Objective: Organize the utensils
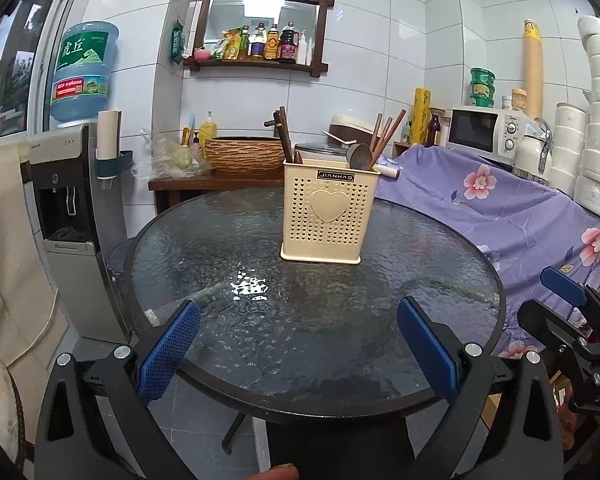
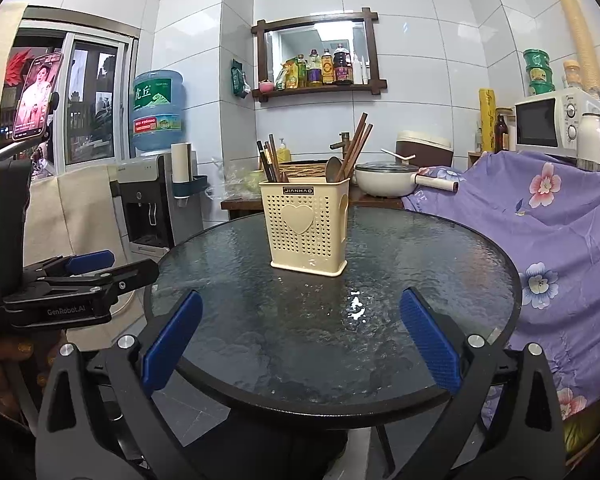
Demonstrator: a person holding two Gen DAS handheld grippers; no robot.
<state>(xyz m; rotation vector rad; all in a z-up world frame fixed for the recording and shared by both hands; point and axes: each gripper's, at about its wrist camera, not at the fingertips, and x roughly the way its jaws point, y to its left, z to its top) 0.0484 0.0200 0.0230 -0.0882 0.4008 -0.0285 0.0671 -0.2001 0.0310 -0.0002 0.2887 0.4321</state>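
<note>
A cream perforated utensil holder with a heart on its front stands upright on the round glass table, toward the far side. Brown chopsticks and a dark spoon stick out of its top. My left gripper is open over the table's near edge, well short of the holder, with nothing between its blue pads. My right gripper is likewise open and empty. Each gripper shows at the edge of the other's view.
A purple floral cloth covers furniture right of the table. A water dispenser stands at the left. Behind are a wooden side table with a woven basket, a white pot and a microwave.
</note>
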